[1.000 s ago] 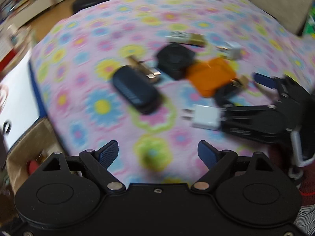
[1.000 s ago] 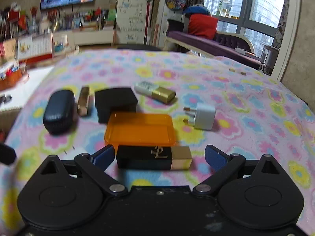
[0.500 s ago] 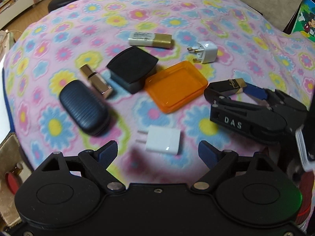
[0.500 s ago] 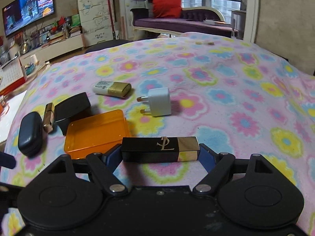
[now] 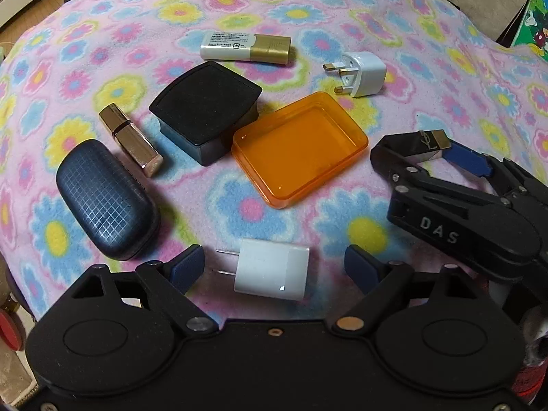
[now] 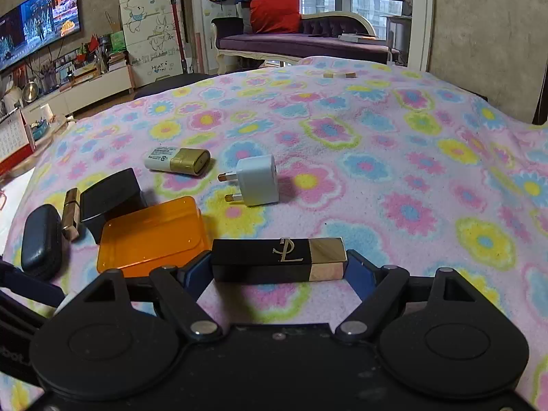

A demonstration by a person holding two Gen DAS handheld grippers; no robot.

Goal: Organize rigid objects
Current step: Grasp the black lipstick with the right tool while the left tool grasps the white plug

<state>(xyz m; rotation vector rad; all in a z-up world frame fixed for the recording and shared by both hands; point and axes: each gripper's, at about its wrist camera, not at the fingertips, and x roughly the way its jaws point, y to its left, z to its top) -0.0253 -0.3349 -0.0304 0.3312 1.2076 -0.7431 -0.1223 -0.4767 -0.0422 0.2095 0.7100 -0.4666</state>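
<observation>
My left gripper (image 5: 274, 263) is open and points down at the flowered blanket. A white two-pin charger (image 5: 274, 274) lies between its blue fingers without touching the pads. My right gripper (image 6: 279, 267) is shut on a black and gold lipstick (image 6: 277, 260), gripped end to end and held crosswise. In the left wrist view that gripper (image 5: 428, 152) hovers just right of an open orange tray (image 5: 301, 144). Near the tray lie a black box (image 5: 205, 109), a gold lipstick (image 5: 132, 138), a dark blue case (image 5: 102, 202), a white and gold stick (image 5: 248, 49) and a white three-pin plug (image 5: 363, 73).
The blanket (image 6: 411, 178) covers a wide raised surface that drops off at the left edge. A small tan piece (image 6: 339, 74) lies at the far side. Beyond stand a purple sofa (image 6: 301, 41), a TV (image 6: 37, 20) and low shelves.
My right gripper has closed on the black and gold lipstick and rolled with it. My left gripper has come down and forward until the white charger sits between its fingers.
</observation>
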